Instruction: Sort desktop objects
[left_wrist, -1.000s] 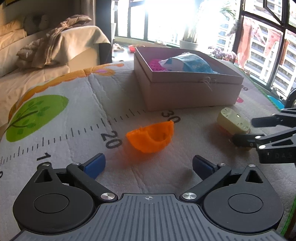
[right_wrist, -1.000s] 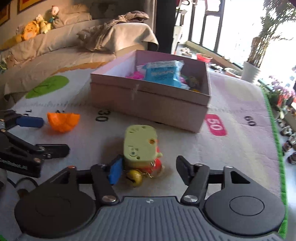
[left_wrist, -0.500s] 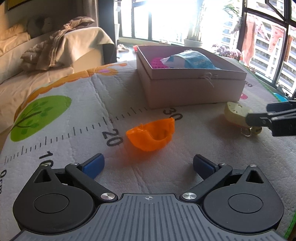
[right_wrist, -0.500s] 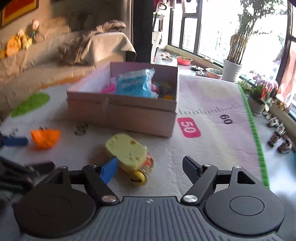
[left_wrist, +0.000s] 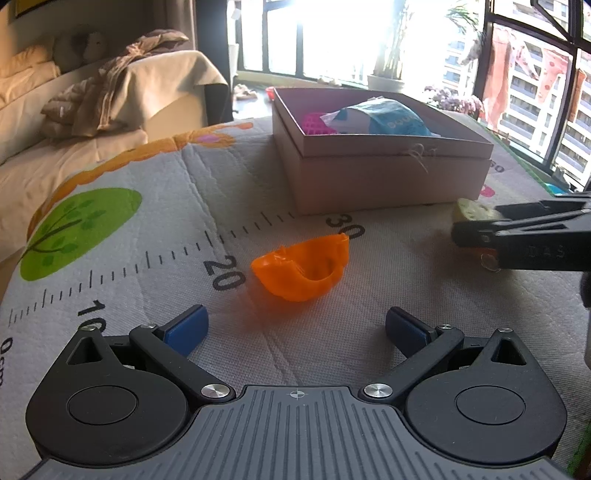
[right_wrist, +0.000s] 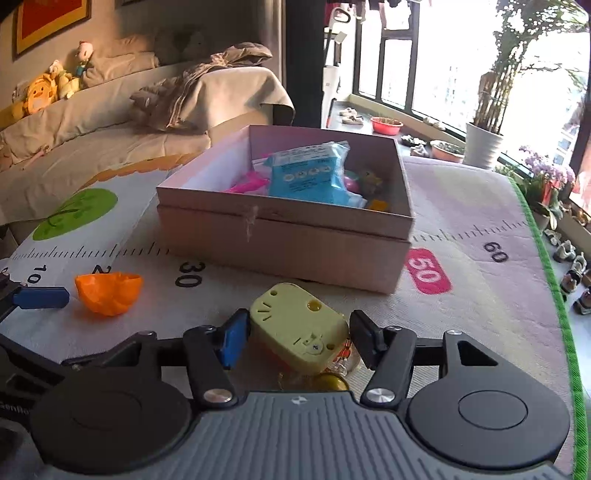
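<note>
1. Desktop objects lie scattered on a printed ruler mat (right_wrist: 480, 295), where a pale yellow keychain toy (right_wrist: 295, 332) sits between the two fingers of the right gripper (right_wrist: 297, 341), at 6 o'clock in the right wrist view.
2. Closing jaws flank the toy; the blue pad (right_wrist: 232, 341) is at its left side and the dark pad is just beside its right edge. Whether either pad presses on it cannot be told.
3. A gold bell (right_wrist: 328, 382) and red trinket hang from the toy's near end.
4. An orange plastic half-shell (left_wrist: 303, 269) rests hollow side up near the "20" mark, at 12 o'clock from the left gripper (left_wrist: 295, 328), whose jaws stand wide apart with nothing between them.
5. A pink cardboard box (right_wrist: 280, 236), open at the top, stands beyond both items at 12 o'clock in the right wrist view; inside it are a blue packet (right_wrist: 308, 177), something bright pink and small toys.
6. In the left wrist view, the right gripper (left_wrist: 476, 230) enters from 3 o'clock, covering most of the yellow toy (left_wrist: 471, 210).
</note>
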